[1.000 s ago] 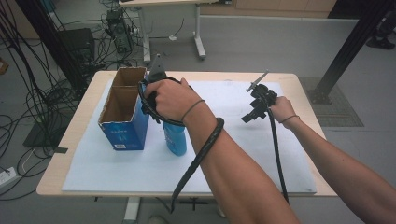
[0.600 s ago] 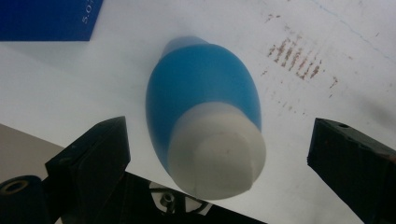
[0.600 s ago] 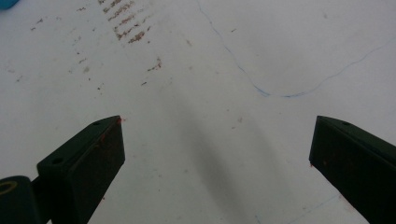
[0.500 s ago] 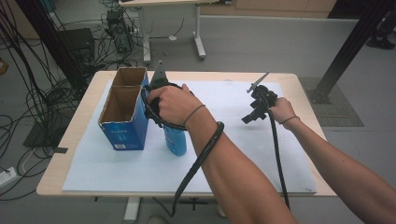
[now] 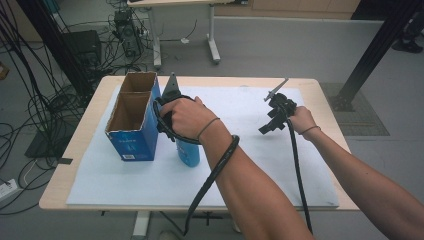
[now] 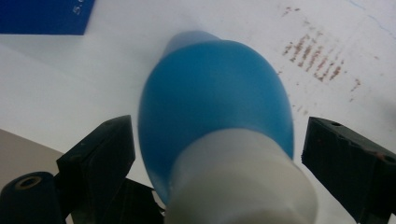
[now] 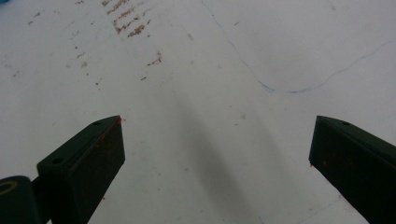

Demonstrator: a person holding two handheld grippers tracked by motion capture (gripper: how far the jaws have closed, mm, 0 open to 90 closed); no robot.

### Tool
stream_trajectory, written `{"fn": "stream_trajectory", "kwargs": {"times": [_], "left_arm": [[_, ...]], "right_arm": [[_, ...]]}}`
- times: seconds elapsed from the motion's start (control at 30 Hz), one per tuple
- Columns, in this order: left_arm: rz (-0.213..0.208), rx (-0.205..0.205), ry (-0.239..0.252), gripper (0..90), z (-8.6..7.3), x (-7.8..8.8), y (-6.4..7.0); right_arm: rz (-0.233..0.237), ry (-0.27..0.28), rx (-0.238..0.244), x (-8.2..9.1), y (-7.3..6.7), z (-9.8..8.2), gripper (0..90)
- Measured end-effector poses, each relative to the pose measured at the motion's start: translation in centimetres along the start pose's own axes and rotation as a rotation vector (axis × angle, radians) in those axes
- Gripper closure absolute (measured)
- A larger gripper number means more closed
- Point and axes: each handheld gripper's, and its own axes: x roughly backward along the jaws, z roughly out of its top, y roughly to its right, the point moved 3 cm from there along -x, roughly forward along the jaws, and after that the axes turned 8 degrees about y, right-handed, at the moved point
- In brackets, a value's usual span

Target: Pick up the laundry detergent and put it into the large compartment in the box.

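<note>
**Closing on the blue bottle beside the carton**

Largest first: pale wooden table [image 5: 75,155] under a white sheet [image 5: 250,165], with an open-topped blue carton [image 5: 131,131] standing at its left. Just right of the carton, apparently not touching it, stood the blue bottle [image 5: 188,151], upright on the sheet, white cap [image 6: 243,182] upward.

Step in hand, judged from this: taking hold of the bottle from above, at or just below the cap. Best done by keeping the grip centred on the neck so both pads meet it together, squeezing squarely rather than at a slant, and lifting straight up so as not to knock the carton alongside. Risk of tipping if one pad arrived first.

Left gripper [image 6: 219,154]: lowered over the bottle, jaws just been closing, one either side of the cap and shoulder. Narrow gaps visible on both sides in the left gripper view, so not yet pressing; nothing gripped.

Right gripper [image 7: 217,154]: held above bare sheet at the table's right, well apart from the bottle, jaws spread wide, nothing between them.
</note>
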Motion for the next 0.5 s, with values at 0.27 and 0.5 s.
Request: {"fn": "stream_trajectory", "kwargs": {"times": [0.27,0.5], "left_arm": [[0.009,-0.005,0.002,14.8,0.23,-0.24,-0.06],[0.015,-0.009,0.004,22.3,0.23,-0.17,0.01]], "right_arm": [[0.001,0.002,0.001,-0.02,0.14,-0.14,3.4],[0.0,0.0,-0.001,-0.11,0.07,-0.23,3.3]]}}
